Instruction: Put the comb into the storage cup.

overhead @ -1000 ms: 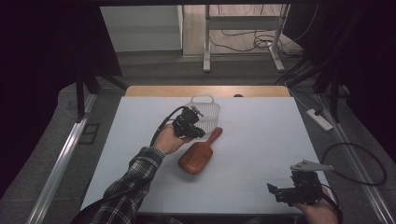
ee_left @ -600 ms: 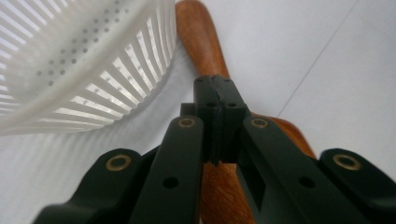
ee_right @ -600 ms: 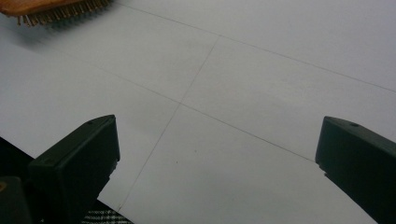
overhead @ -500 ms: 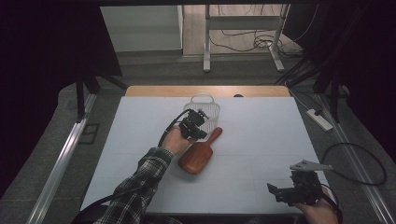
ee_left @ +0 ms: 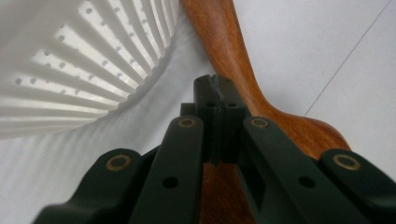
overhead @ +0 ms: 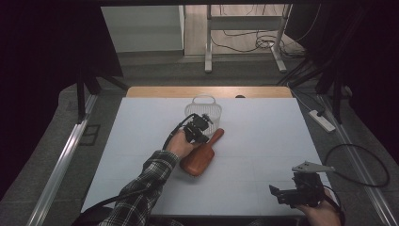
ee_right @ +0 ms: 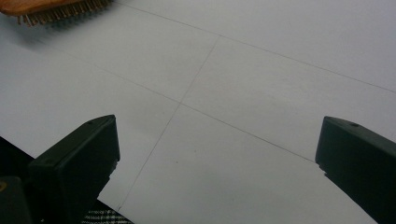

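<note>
A brown wooden hairbrush (overhead: 197, 159) lies bristles down at mid-table, its handle (overhead: 217, 136) pointing up-right toward a white slatted basket (overhead: 207, 109). My left gripper (overhead: 205, 123) sits low between the basket and the handle. In the left gripper view its jaws are pressed together (ee_left: 219, 88) with nothing between them, just over the brush handle (ee_left: 224, 42), and the basket wall (ee_left: 70, 60) is close on the left. My right gripper (overhead: 281, 194) rests near the front right edge. Its jaws stand wide apart (ee_right: 217, 158) over bare table, and the brush's bristles (ee_right: 51, 11) show far off.
The white table top (overhead: 263, 141) has a wooden strip (overhead: 207, 92) along its far edge. A power strip (overhead: 321, 120) and cables lie on the floor to the right. A plaid sleeve (overhead: 141, 188) reaches in from the bottom.
My left hand has slid a little to the right and lower, nearer the basket and the brush handle. The right gripper has stayed put.
</note>
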